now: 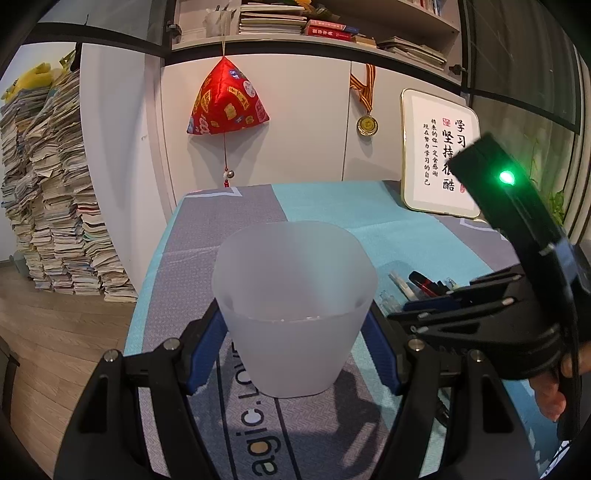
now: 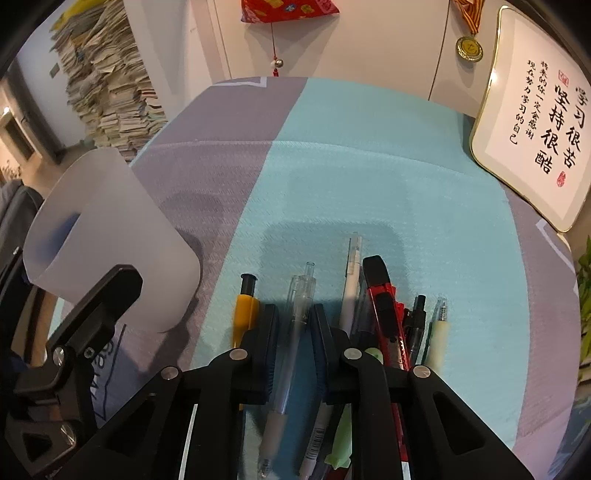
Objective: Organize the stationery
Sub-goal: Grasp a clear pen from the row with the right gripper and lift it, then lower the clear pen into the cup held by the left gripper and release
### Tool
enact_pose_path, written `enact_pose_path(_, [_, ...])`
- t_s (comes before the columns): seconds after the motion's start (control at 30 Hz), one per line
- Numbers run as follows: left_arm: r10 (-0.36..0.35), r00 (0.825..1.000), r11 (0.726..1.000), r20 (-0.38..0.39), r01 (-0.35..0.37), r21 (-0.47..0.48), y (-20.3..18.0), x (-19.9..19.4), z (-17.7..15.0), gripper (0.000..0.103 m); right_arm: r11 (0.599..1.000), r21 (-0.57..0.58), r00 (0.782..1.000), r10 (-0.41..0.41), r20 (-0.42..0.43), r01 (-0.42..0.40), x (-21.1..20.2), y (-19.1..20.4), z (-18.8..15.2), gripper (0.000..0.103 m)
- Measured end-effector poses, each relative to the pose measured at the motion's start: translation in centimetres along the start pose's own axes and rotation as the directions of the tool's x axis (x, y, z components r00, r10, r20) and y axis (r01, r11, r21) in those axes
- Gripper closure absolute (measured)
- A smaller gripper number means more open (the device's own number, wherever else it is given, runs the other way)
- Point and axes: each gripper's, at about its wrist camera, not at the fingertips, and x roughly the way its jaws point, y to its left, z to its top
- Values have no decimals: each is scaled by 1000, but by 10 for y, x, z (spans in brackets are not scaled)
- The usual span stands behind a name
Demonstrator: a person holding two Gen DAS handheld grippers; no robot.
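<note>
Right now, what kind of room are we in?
Probably a home study: shelves of books, a huge pile of papers by the wall, and pens laid out on the desk.

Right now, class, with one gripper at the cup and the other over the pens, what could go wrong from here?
1. The clear pen lies between the right gripper fingers, with the yellow pen and white pen close by; closing may nudge them.
2. The left gripper flanks the light frosted cup; a squeeze or bump might tip it.
</note>
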Motion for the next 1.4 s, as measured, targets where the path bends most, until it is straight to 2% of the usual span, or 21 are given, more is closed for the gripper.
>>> enact_pose_path(0.17, [-1,1000,1000,1,1,-7,3,0,-1,33,999,-31,1000,-18,-1,18,5,3,8,84])
enact_pose_path(0.27, [-13,1000,1000,3,13,1,1,0,0,34,999,3,999,49,1,-49,0,-2,7,87])
enact_pose_path(0.3, [-14,1000,1000,3,14,-1,1,0,0,34,997,19,997,78,27,-78,-10,-4,5,87])
enact_pose_path(0.4, [-15,1000,1000,2,15,-1,1,0,0,34,995,16,989,94,116,-96,-43,-5,6,87])
enact_pose_path(0.5, [-16,1000,1000,2,16,-2,1,0,0,34,994,-2,967,111,229,-114,-88,-3,11,87])
enact_pose_path(0.53, [-15,1000,1000,3,16,-2,0,0,0,34,992,-16,954,126,273,-127,-106,0,14,87])
enact_pose_path(0.63, [-17,1000,1000,3,17,-2,0,0,0,34,986,-48,926,169,338,-162,-135,7,20,87])
enact_pose_path(0.73, [-18,1000,1000,3,18,-2,0,0,0,34,979,-56,907,201,369,-195,-147,13,31,88])
enact_pose_path(0.9, [-20,1000,1000,5,20,-1,0,0,0,34,967,-83,860,252,444,-240,-141,32,56,88])
enact_pose_path(1.07, [-22,1000,1000,4,22,-4,-1,1,1,34,963,-100,838,269,474,-252,-118,48,81,88])
enact_pose_path(1.2, [-25,1000,1000,3,25,-6,-1,2,1,34,939,-95,818,335,468,-330,-102,49,88,88])
enact_pose_path(1.4, [-24,1000,1000,3,24,-7,-2,2,1,34,938,-105,828,340,447,-329,-89,48,69,87])
